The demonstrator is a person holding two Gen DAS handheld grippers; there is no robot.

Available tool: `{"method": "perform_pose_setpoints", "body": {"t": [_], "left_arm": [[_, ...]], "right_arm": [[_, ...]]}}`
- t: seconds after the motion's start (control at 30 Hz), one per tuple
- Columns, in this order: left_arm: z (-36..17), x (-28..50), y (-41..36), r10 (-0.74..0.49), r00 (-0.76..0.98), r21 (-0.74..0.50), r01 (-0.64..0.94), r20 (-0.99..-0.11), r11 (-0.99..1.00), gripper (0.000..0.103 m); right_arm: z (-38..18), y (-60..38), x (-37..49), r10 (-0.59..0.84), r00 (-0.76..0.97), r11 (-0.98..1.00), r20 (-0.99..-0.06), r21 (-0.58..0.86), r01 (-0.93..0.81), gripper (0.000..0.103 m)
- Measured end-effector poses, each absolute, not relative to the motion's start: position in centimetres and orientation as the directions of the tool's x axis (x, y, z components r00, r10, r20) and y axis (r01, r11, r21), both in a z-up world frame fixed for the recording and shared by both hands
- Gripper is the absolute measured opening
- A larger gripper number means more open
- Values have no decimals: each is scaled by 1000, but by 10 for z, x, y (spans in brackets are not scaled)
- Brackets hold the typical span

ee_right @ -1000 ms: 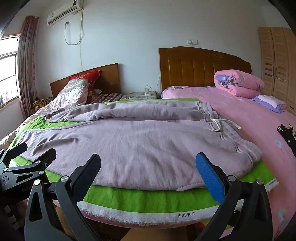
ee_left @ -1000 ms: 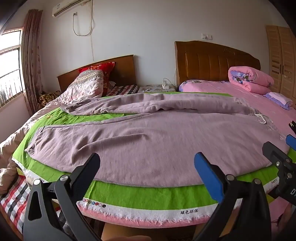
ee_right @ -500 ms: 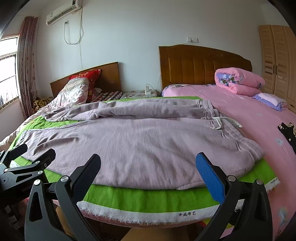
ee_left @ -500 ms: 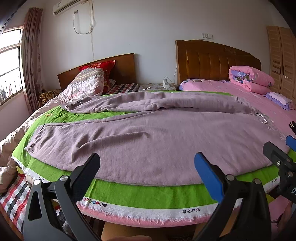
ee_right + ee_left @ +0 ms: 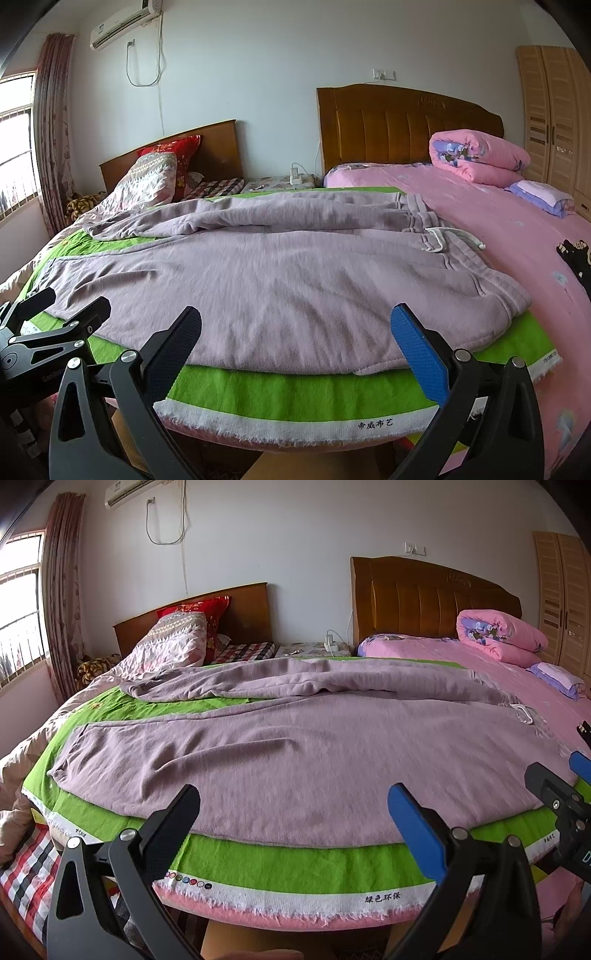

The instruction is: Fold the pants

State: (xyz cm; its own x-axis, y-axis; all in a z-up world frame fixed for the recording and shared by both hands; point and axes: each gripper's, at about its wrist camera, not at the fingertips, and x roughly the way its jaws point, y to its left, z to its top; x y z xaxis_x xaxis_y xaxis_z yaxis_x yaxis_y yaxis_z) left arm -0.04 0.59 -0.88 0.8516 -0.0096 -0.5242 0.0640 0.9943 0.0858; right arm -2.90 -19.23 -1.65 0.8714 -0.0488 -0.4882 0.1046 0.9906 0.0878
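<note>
Mauve sweatpants (image 5: pixel 295 746) lie spread on a green cloth (image 5: pixel 280 867) over the bed, waistband with white drawstring (image 5: pixel 443 236) to the right, legs running left; the far leg (image 5: pixel 258 683) is rumpled. The pants also show in the right wrist view (image 5: pixel 280 280). My left gripper (image 5: pixel 293 812) is open and empty, just short of the near edge of the pants. My right gripper (image 5: pixel 295 332) is open and empty, at the near edge toward the waistband. Each gripper shows at the other view's edge.
A pink bed (image 5: pixel 517 236) lies on the right with a folded pink quilt (image 5: pixel 480 158). Two wooden headboards (image 5: pixel 424 598) stand at the wall. Pillows (image 5: pixel 173 642) lie at the back left. A wardrobe (image 5: pixel 554 110) stands far right, a window (image 5: pixel 18 620) left.
Both views have shifted slightly; the grippers stay open and empty at the near edge of the bed. The pants have not moved.
</note>
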Motion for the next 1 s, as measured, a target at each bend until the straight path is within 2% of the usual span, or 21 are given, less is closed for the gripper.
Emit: {"method": "perform_pose_setpoints", "body": {"t": [1.0], "left_arm": [[-13,2,9,-11,837,76,62,-547,995,102]], "right_arm": [[-22,-194,-29,-41,862,990,-505,96,103,99]]}}
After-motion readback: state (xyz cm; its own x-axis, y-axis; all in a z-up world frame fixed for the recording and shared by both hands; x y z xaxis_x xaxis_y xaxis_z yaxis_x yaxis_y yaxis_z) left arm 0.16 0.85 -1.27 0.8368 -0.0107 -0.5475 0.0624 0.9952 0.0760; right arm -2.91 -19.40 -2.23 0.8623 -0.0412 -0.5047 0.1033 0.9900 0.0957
